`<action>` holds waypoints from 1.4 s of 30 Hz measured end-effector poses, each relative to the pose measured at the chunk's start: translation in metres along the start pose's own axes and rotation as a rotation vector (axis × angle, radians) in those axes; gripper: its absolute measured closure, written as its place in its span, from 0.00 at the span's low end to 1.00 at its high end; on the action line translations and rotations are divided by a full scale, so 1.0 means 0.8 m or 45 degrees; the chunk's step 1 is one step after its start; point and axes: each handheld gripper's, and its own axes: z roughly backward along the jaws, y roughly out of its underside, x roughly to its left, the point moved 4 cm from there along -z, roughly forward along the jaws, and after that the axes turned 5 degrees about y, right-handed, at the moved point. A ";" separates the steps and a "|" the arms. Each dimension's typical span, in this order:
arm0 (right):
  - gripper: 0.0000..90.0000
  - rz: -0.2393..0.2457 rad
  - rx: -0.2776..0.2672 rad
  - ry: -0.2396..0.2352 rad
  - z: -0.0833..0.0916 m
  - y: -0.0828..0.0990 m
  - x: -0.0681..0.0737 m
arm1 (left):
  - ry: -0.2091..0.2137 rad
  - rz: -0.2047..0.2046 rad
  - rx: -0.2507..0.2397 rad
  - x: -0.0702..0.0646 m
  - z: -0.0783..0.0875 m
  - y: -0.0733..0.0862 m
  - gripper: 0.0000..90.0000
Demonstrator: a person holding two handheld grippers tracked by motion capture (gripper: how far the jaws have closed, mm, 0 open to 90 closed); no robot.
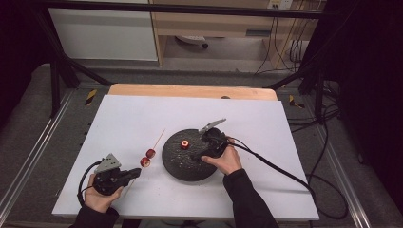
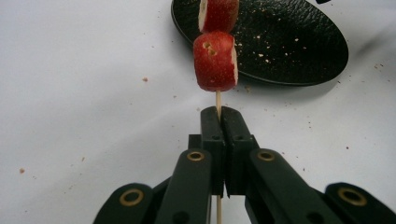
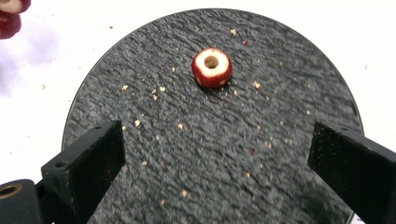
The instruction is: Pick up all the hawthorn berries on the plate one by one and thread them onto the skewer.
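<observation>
No legible markings. Left gripper (image 2: 218, 116) clamps the skewer (image 2: 217, 99) carrying red slices (image 2: 215, 60); right gripper (image 3: 215, 154) spread wide over the plate (image 3: 187, 154).

Right gripper (image 3: 217, 175) jaws spread wide at lower left and lower right of frame. Between and above them, black textured plate (image 3: 140, 70), crumb-strewn. Red cored slice (image 3: 211, 67) upper centre, lying flat, untouched.

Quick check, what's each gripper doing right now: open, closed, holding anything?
Left gripper: shut on the skewer, which carries two red fruit pieces.
Right gripper: open, holding nothing, above the black plate with one fruit piece on it.
</observation>
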 end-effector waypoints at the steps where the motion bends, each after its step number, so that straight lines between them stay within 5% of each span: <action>1: 0.06 0.009 0.007 -0.004 -0.002 -0.003 0.000 | -0.002 0.002 0.000 0.001 0.000 0.000 0.98; 20: 0.26 0.098 0.115 -0.003 -0.039 -0.051 -0.002 | 0.002 0.008 0.001 0.002 0.000 0.000 0.98; 36: 0.48 0.227 0.244 -0.044 -0.074 -0.061 0.001 | 0.003 0.006 0.007 0.002 -0.002 0.001 0.98; 42: 0.56 0.227 0.262 -0.063 -0.082 -0.062 -0.003 | 0.005 0.008 0.006 0.001 -0.002 0.001 0.98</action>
